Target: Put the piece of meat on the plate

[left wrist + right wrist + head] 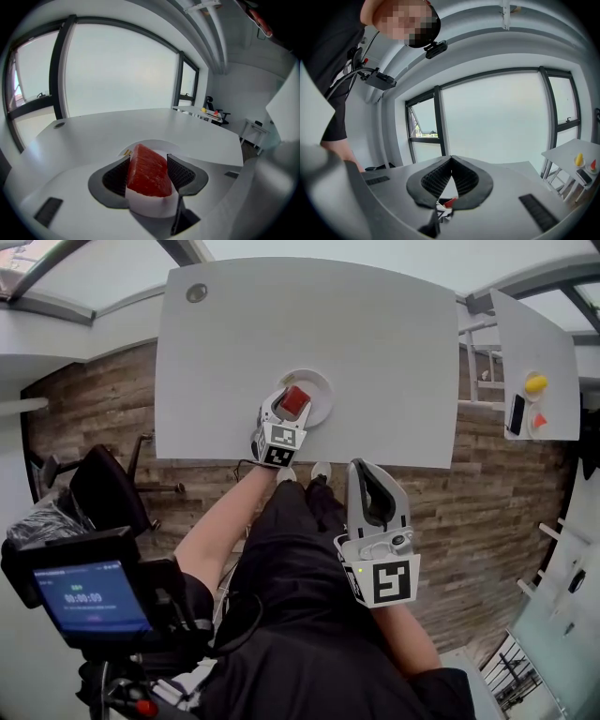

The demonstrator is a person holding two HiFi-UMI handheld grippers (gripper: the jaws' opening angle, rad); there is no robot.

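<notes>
A red piece of meat (pixel 295 400) (pixel 149 171) rests on the white round plate (pixel 322 388) (pixel 152 209) near the front edge of the grey table (pixel 375 343). My left gripper (pixel 297 396) (pixel 149 158) reaches over the plate, and its jaws stand open on either side of the meat, the dark pads close beside it without pressing. My right gripper (pixel 373 486) (pixel 451 160) hangs off the table over the person's lap, shut, its tips meeting with nothing between them.
A cable hole (pixel 196 292) sits at the table's far left corner. A second small table (pixel 544 329) at the right carries a yellow object (pixel 535 383) and a phone. A black chair (pixel 103 488) and a device with a lit screen (pixel 89 601) stand at the left.
</notes>
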